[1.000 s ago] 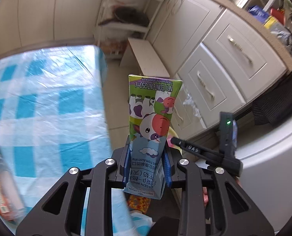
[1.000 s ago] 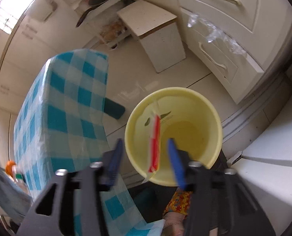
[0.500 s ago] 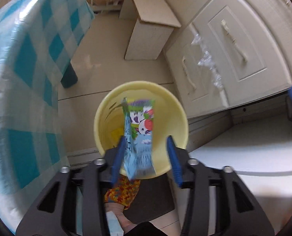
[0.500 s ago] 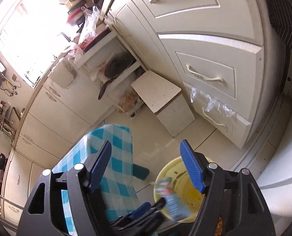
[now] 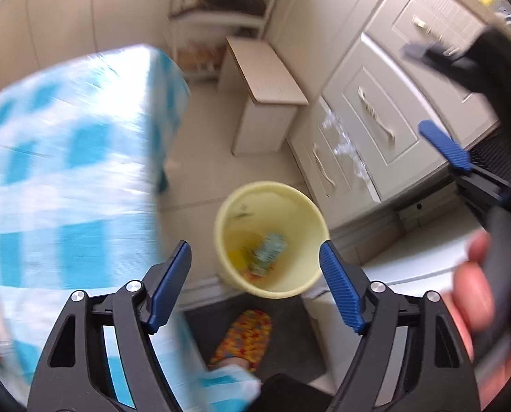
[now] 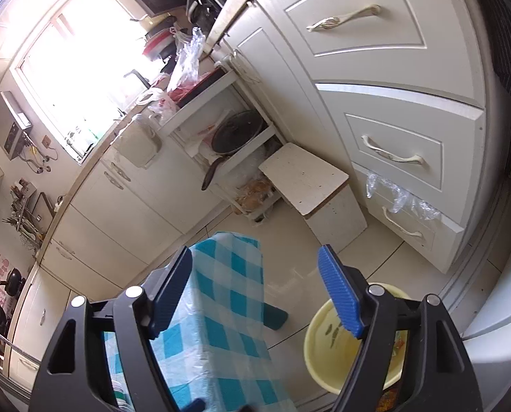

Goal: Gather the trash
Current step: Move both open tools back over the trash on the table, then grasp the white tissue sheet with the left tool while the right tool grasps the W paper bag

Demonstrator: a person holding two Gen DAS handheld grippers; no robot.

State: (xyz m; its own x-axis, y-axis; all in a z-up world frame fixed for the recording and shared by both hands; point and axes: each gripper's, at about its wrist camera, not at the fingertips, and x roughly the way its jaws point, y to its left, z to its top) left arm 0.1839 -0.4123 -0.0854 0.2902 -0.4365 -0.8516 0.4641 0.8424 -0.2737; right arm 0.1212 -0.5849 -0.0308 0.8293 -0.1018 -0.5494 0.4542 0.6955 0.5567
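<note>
A pale yellow bin [image 5: 271,237] stands on the tiled floor below my left gripper [image 5: 255,267]. The milk carton [image 5: 268,253] lies at its bottom among other wrappers. My left gripper's jaws are opening, with nothing between the blue pads [image 5: 339,285]. My right gripper [image 6: 255,278] is raised and looks across the kitchen; its jaws are opening too and hold nothing. The bin [image 6: 327,340] shows at the lower right of the right wrist view, partly behind a finger. The right gripper's blue fingertip [image 5: 444,149] and the hand [image 5: 478,292] holding it appear at the right of the left wrist view.
A table with a blue checked cloth [image 5: 66,178] [image 6: 228,309] stands left of the bin. A small white stool [image 5: 265,99] [image 6: 310,185] and cream drawers [image 5: 375,116] [image 6: 392,151] lie beyond. A patterned slipper [image 5: 245,336] rests by the bin. An open shelf holds a pan [image 6: 236,134].
The left gripper moved from the table to over the bin, opened, and the milk carton fell in. The right gripper dropped a red wrapper into the bin, then rose and tilted up.
</note>
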